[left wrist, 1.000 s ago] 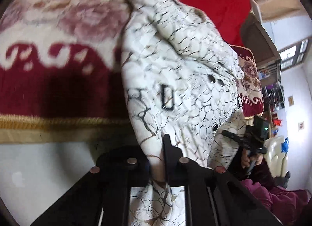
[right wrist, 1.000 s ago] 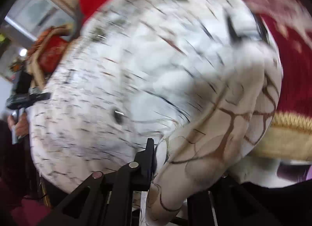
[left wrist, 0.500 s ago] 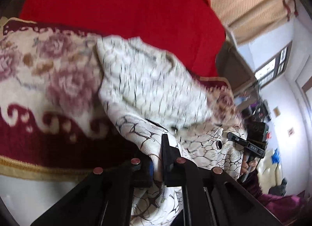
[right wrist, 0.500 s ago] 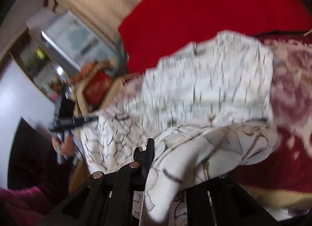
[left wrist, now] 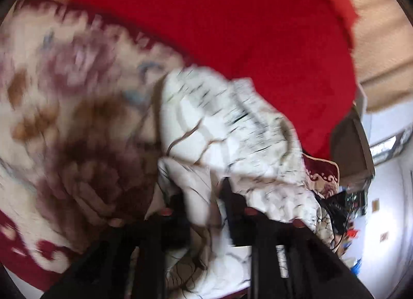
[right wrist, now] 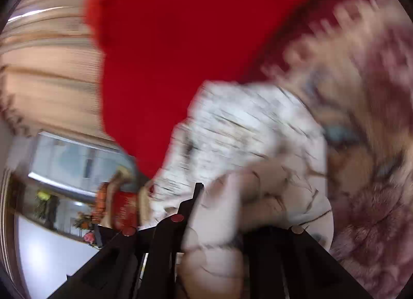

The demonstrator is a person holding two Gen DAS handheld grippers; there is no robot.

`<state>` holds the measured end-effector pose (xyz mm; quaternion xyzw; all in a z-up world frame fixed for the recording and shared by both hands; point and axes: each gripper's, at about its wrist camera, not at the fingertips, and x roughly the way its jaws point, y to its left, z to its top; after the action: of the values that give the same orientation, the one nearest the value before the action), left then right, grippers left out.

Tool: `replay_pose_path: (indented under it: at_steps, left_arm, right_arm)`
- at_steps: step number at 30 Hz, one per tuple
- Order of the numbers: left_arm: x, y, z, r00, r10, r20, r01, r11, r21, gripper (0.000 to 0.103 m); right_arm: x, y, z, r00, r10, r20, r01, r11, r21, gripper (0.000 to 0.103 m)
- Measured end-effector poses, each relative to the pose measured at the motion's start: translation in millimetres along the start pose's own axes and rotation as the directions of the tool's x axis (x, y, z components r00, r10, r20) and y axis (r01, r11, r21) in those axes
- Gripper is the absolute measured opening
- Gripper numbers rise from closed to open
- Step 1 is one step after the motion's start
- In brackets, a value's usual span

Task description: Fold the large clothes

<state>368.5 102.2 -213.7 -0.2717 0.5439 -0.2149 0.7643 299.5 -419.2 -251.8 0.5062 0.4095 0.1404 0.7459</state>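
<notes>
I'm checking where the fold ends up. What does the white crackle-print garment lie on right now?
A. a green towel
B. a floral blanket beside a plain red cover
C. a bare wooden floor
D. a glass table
B: in the left wrist view the garment rests on the floral blanket, with the plain red cover just beyond it; no floor, glass or green towel lies under it.

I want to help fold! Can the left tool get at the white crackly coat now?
Probably yes: the white coat already bunches between the left tool, whose jaws are opening, so nothing blocks it. The picture is blurry, though.
</notes>
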Motion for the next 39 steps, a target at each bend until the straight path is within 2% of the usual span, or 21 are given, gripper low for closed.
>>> replay_pose_path:
  at_steps: [2,4,6,7,11,12,13,15,16,19,21,22,26,29,32,35,37,39]
  left_arm:
    - [4,12,-12,0.998,-0.058,-0.004,0.058,0.997,-0.050,0.049]
    - [-6,18,-25,0.994,-0.108,0.022,0.109,0.991,-0.072,0.056]
    - [-20,18,-39,0.991,-0.123,0.051,0.127,0.990,-0.069,0.069]
    - [-28,18,-46,0.991,-0.123,0.061,0.127,0.990,-0.063,0.075]
    - [-52,20,-69,0.992,-0.089,0.089,0.093,0.995,-0.035,0.081]
    - [-53,22,-74,0.993,-0.077,0.091,0.081,0.996,-0.032,0.081]
    - [-52,23,-78,0.995,-0.055,0.081,0.058,0.998,-0.025,0.081]
    - [-49,24,-82,0.996,-0.040,0.085,0.041,0.999,-0.010,0.079]
    - [-49,23,-85,0.995,-0.038,0.097,0.038,0.999,0.004,0.077]
    - [-46,10,-91,0.996,-0.006,0.093,-0.003,0.996,0.095,0.028]
    - [-48,0,-94,0.995,0.016,0.096,-0.030,0.988,0.150,0.020]
    - [-52,-8,-94,0.996,0.001,0.088,-0.017,0.983,0.182,0.013]
    - [-76,-29,-69,0.989,-0.103,0.103,0.081,0.977,0.198,0.011]
    - [-88,-42,-26,0.979,-0.163,0.119,0.143,0.976,0.164,0.011]
    - [-83,-49,25,0.980,-0.152,0.125,0.137,0.983,0.125,0.011]
    - [-51,-42,79,0.989,-0.133,0.069,0.130,0.990,0.049,0.012]
    - [-20,-31,105,0.994,-0.104,0.026,0.105,0.994,-0.018,0.017]
    - [15,-8,121,0.995,-0.098,-0.018,0.095,0.988,-0.125,0.023]
  right_arm:
    - [0,-5,-2,1.000,0.024,-0.003,-0.024,1.000,0.013,0.019]
    - [-7,8,-2,1.000,0.017,-0.008,-0.017,0.999,-0.029,0.035]
    - [-18,26,-12,1.000,0.022,0.006,-0.021,0.994,-0.105,0.095]
    - [-26,36,-20,0.999,0.020,0.028,-0.016,0.990,-0.143,0.098]
    - [-46,50,-53,0.998,-0.046,0.032,0.053,0.972,-0.228,0.096]
    - [-56,49,-61,0.998,-0.056,0.032,0.062,0.967,-0.248,0.089]
    - [-59,52,-70,0.995,-0.096,0.035,0.102,0.955,-0.277,0.079]
    - [-54,54,-81,0.982,-0.183,0.036,0.185,0.930,-0.318,0.030]
    - [-50,56,-85,0.974,-0.221,0.039,0.221,0.918,-0.329,0.027]
    - [-51,56,-93,0.956,-0.286,0.067,0.291,0.885,-0.363,0.016]
    - [-51,59,-96,0.953,-0.292,0.082,0.301,0.874,-0.380,0.010]
    - [-54,64,-97,0.954,-0.285,0.092,0.297,0.870,-0.394,0.009]
    - [-67,87,-88,0.964,-0.229,0.132,0.264,0.859,-0.438,0.007]
    - [-74,100,-66,0.971,-0.186,0.151,0.234,0.873,-0.429,0.006]
    - [-69,106,-27,0.968,-0.153,0.197,0.221,0.895,-0.387,0.006]
    - [-61,96,20,0.967,-0.118,0.224,0.182,0.939,-0.293,0.006]
    - [-47,70,57,0.973,-0.087,0.215,0.124,0.979,-0.164,0.011]
    - [-32,37,83,0.982,-0.042,0.183,0.044,0.999,-0.009,0.014]
